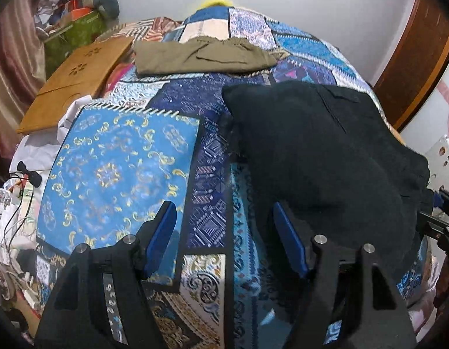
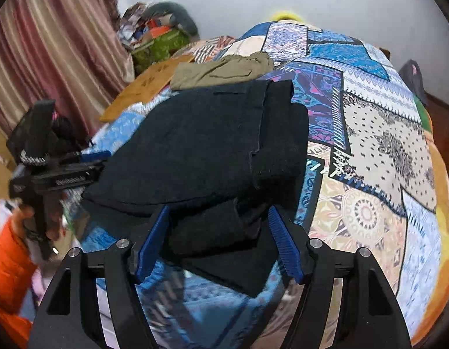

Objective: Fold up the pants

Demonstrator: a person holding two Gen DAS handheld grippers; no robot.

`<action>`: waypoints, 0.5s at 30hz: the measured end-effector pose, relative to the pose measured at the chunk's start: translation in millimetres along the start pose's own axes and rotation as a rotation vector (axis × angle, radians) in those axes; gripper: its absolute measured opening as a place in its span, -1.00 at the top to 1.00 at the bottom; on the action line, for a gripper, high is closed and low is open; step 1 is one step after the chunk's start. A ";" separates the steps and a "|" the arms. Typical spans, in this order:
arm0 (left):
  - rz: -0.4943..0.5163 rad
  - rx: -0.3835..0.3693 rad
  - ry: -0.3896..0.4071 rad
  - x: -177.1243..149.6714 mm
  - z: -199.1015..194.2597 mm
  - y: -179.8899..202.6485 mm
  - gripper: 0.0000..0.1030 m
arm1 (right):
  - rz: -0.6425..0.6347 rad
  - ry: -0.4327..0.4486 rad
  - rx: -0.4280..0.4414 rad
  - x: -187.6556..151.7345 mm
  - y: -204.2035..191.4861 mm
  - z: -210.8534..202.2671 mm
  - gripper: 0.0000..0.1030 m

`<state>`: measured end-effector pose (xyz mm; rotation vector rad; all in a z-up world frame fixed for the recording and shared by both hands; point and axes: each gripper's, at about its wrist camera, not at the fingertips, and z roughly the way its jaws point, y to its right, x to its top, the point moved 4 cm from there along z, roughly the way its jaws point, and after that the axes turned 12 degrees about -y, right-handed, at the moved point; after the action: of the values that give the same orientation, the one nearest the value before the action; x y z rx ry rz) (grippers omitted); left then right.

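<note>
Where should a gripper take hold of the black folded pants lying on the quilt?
Probably the near loose edge of the black folded pants, approached from the front over the patchwork quilt. Layers overhang there, right between the right gripper pads, so one pinch catches the whole stack.

Black tongs (image 1: 224, 226) (blue pads), orange sleeve (image 2: 9, 261)

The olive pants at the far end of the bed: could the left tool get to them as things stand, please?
Probably yes. The olive pants lie uncovered, and the open left tool has bare quilt ahead, beside the black pants.
</note>
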<state>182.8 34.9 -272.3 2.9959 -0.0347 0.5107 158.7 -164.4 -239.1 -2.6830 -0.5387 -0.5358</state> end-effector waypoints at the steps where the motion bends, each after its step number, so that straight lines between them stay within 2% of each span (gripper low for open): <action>1: 0.001 0.001 -0.002 -0.9 -1.6 2.9 -0.33 | -0.019 0.000 -0.015 -0.6 -0.4 0.2 -0.25; 6: 0.048 0.053 0.020 -7.1 -13.8 29.2 -0.33 | -0.025 0.002 -0.039 1.9 18.4 -1.0 -0.20; 10: 0.045 0.016 0.010 -6.5 -14.0 43.6 -0.33 | 0.023 -0.015 -0.012 6.3 48.1 -0.2 -0.20; 15: 0.033 -0.003 0.037 -3.9 -14.7 68.0 -0.33 | 0.008 -0.031 -0.043 19.9 71.0 4.9 -0.20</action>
<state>171.6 -31.2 -253.2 2.9870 -0.0823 0.5694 207.4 -218.0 -253.4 -2.7372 -0.5305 -0.5108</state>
